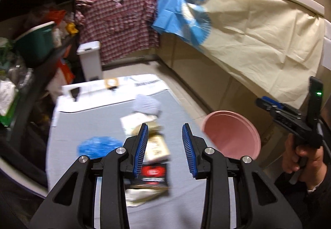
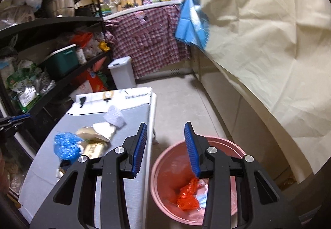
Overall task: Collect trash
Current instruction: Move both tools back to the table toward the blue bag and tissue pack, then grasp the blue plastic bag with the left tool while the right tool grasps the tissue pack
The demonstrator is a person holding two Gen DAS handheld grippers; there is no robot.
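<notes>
A low table with a grey cloth holds trash: a crumpled blue plastic bag, a white cloth wad, beige paper wrappers, a tan box and a black-and-red packet. A pink bin stands on the floor right of the table, with red plastic trash inside. My left gripper is open and empty above the wrappers. My right gripper is open and empty above the bin's left rim.
Black shelves packed with bags and tubs line the left. A white pedal bin stands behind the table. A counter draped in cream sheet and checked cloth runs along the right and back. Tiled floor lies between.
</notes>
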